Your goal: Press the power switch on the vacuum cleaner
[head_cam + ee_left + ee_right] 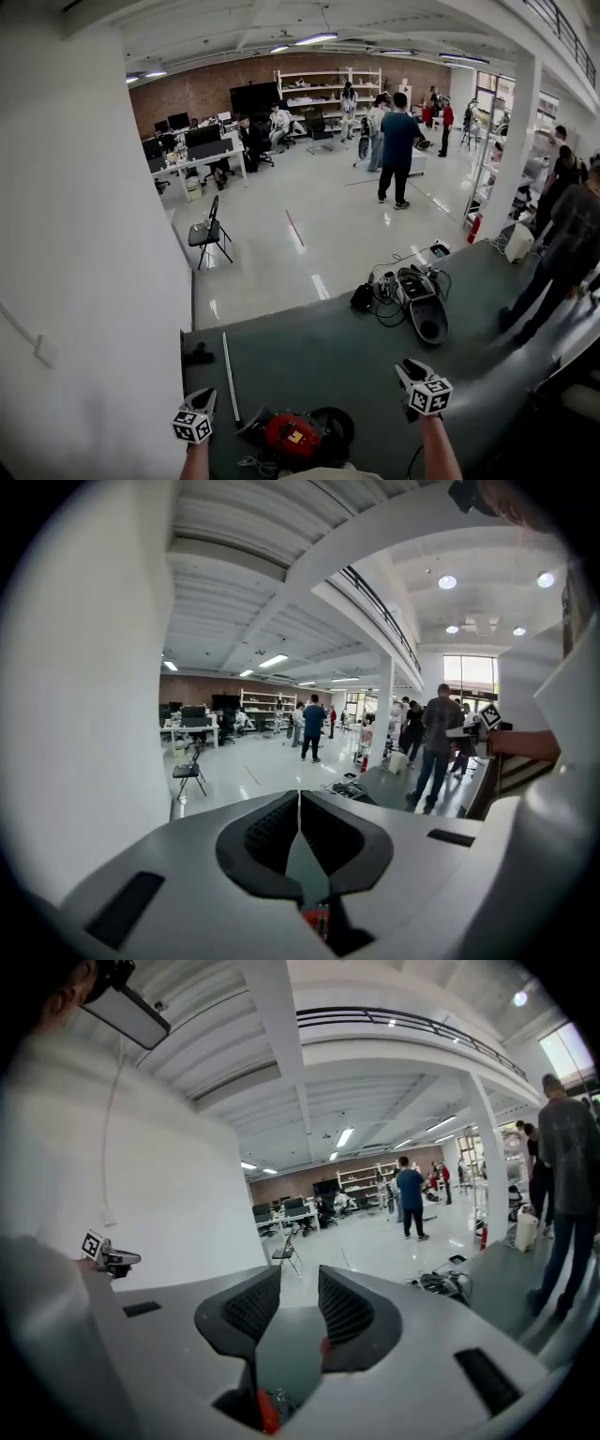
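Two grippers hover low over the work, and the red vacuum cleaner (292,437) lies on the floor between them, a little nearer than their tips. The left gripper (206,399) has its jaws pressed together with nothing in them. I think this closed tip suits poking a small switch. The right gripper (405,371) has its jaws spread, and only bare mat shows in the gap. It seems ready to steady the body of the machine, or it is simply unused.

Both point outward and slightly down, over the cleaner and not at it. So I judge that the press is not begun, and either tool must first be aimed at the red housing. Which part is the power switch I cannot tell.

The surface under the tools is a dark grey-green mat (309,347). Just ahead of the left gripper a thin white rod (229,375) lies on it. Well ahead of the right gripper there is a dark machine with cables (419,302). Beyond the mat comes a shiny pale floor with a folding chair (208,232), several standing people, and desks before a brick wall (206,89). A white wall (84,234) stands beside the left tool.
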